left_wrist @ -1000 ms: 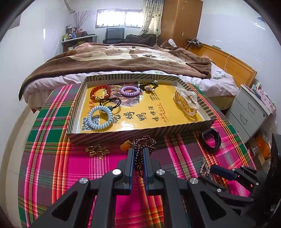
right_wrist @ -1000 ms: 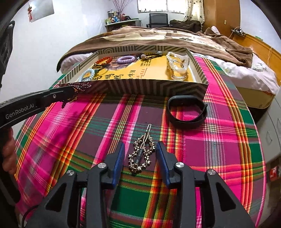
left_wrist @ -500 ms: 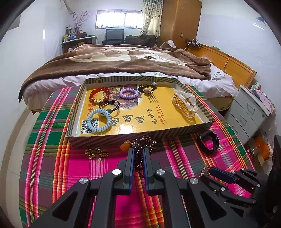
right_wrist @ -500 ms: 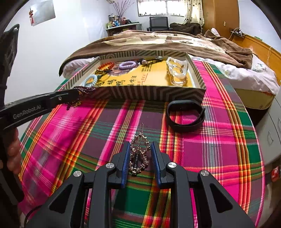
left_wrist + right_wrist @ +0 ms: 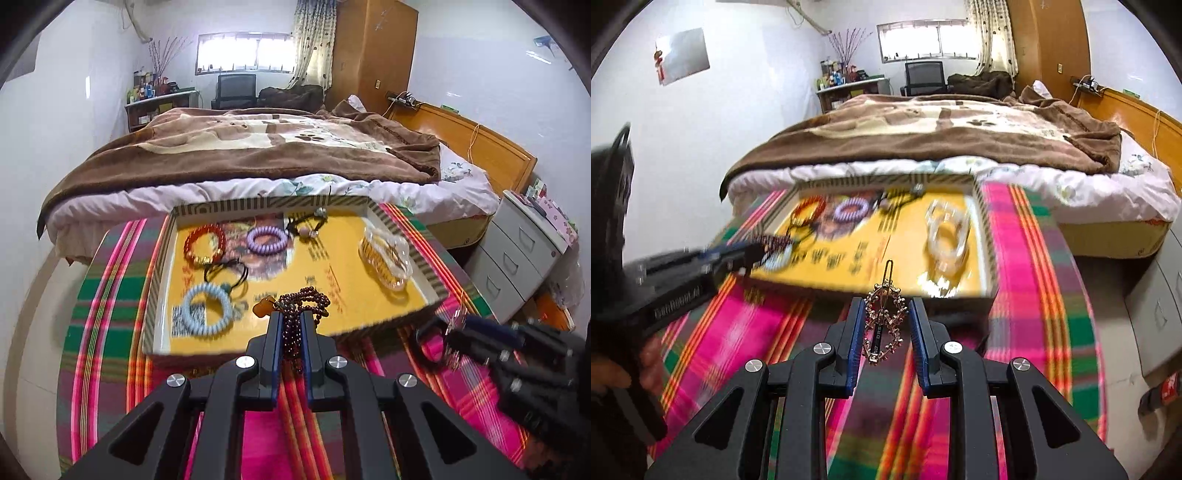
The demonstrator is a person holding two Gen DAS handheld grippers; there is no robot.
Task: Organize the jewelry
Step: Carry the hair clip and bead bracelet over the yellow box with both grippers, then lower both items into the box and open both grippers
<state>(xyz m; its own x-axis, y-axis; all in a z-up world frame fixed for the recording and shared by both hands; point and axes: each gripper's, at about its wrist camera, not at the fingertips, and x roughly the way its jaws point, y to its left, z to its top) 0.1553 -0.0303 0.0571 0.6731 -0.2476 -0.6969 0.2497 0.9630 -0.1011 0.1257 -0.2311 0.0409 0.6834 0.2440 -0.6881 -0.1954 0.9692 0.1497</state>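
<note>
The dark bead bracelet [image 5: 303,301] is pinched between the left gripper's [image 5: 290,321] fingers and hangs just over the near edge of the tray [image 5: 421,258], whose bare yellow floor lies at 12 o'clock. A gold hair clip [image 5: 885,317] is held between the right gripper's [image 5: 885,323] fingers — long axis pointing to 12 o'clock — short of the tray's near wall, so the left is judged nearer to a drop.

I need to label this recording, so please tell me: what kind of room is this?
Most likely a home bedroom. A bed with a brown blanket stands behind the plaid-covered table, a wooden wardrobe fills the far corner, and a grey drawer unit sits beside the bed.
</note>
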